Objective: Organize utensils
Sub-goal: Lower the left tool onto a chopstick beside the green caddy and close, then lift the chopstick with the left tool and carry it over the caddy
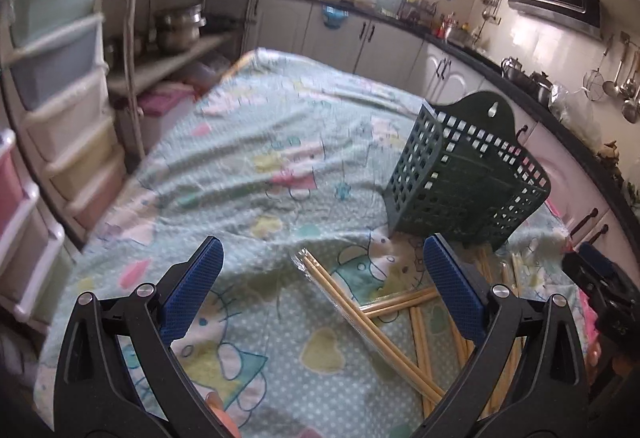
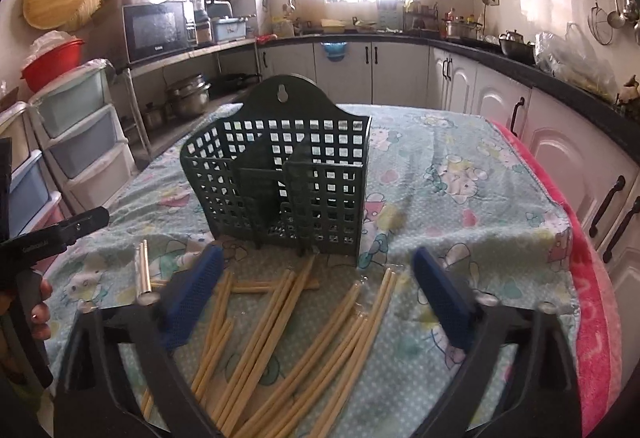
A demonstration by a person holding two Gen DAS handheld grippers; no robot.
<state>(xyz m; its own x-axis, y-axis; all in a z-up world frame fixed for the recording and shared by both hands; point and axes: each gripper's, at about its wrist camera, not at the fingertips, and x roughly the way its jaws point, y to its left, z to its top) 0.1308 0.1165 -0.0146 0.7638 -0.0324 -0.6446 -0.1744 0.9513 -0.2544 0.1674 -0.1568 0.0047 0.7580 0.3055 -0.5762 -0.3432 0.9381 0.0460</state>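
Lying scattered on the patterned tablecloth [image 2: 460,174], a heap of bamboo chopsticks [image 2: 280,338] is seen directly beneath and between the blue pads of the right gripper [image 2: 316,290], whose jaws are spread wide with nothing pressed between them. Just ahead of that gripper, a dark green lattice utensil basket [image 2: 280,174] is stood upright on the cloth, its divided compartments seen to be without chopsticks; the nearest chopstick tips are close to its base. Two metal chopsticks [image 2: 144,270] are laid to the left of the left pad. The left gripper [image 1: 320,290] is likewise held wide apart and empty, above the cloth; the basket [image 1: 464,174] is placed ahead and to its right, and wrapped chopsticks [image 1: 372,330] are crossed between its pads, nearer the right one. Part of the other gripper's body is visible at the right edge of the left wrist view.
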